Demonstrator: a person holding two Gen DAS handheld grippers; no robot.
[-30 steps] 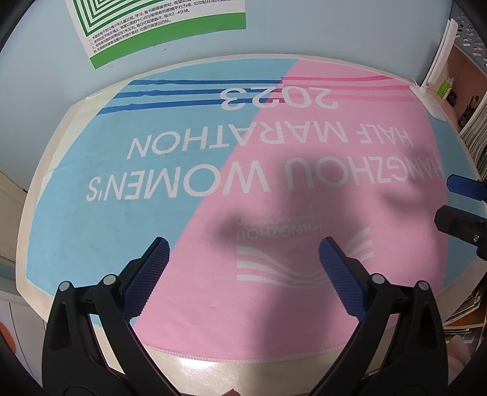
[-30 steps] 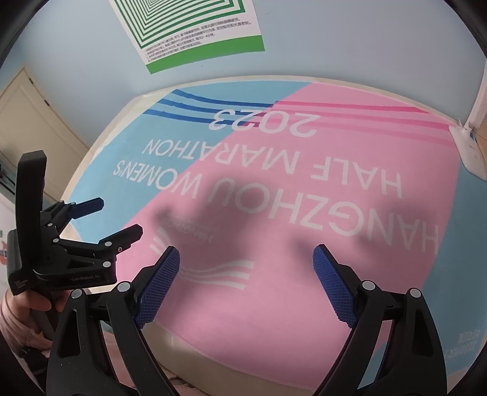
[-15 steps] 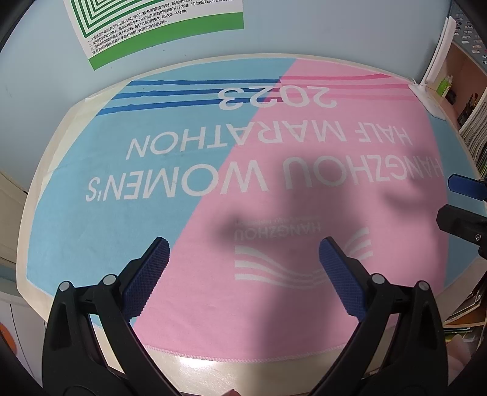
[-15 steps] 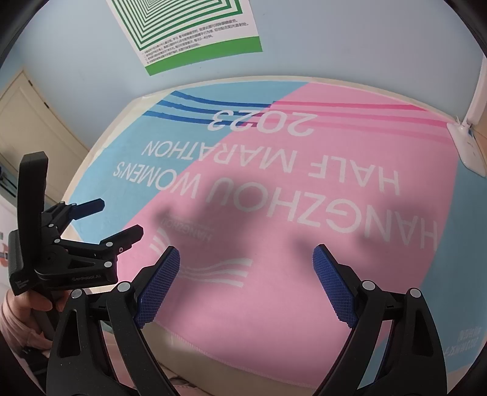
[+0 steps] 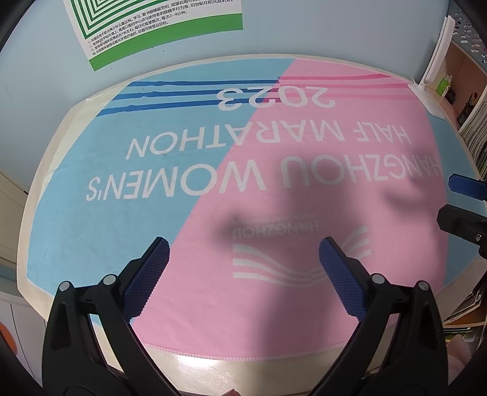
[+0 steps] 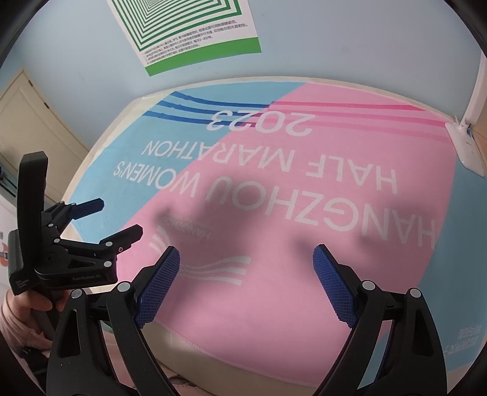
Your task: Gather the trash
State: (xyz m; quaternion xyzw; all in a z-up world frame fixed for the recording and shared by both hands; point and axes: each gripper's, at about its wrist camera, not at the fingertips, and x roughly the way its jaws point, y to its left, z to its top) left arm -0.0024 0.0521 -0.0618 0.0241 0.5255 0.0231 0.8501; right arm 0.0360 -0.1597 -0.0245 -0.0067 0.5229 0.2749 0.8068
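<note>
No trash shows in either view. A pink and light-blue towel (image 5: 213, 189) printed "HANGZHOU WOMEN'S HALF MARATHON 2023" covers the tabletop (image 5: 231, 371). My left gripper (image 5: 243, 256) hovers open above the towel's near pink part with nothing between its blue pads. My right gripper (image 6: 246, 262) is likewise open and holds nothing over the same towel (image 6: 304, 213). In the right wrist view the left gripper (image 6: 121, 216) appears at the left edge, open, held by a hand (image 6: 27, 307). The right gripper's fingers (image 5: 465, 189) poke in at the right edge of the left wrist view.
A white and green poster (image 5: 158, 27) hangs on the pale blue wall behind the table. A white stand (image 5: 426, 97) sits at the towel's far right corner. Shelves with books and papers (image 5: 474, 131) stand on the right. A cream door (image 6: 30, 128) is at the left.
Almost nothing differs. Both grippers stay open over the towel, with only a slight drift of the views.
</note>
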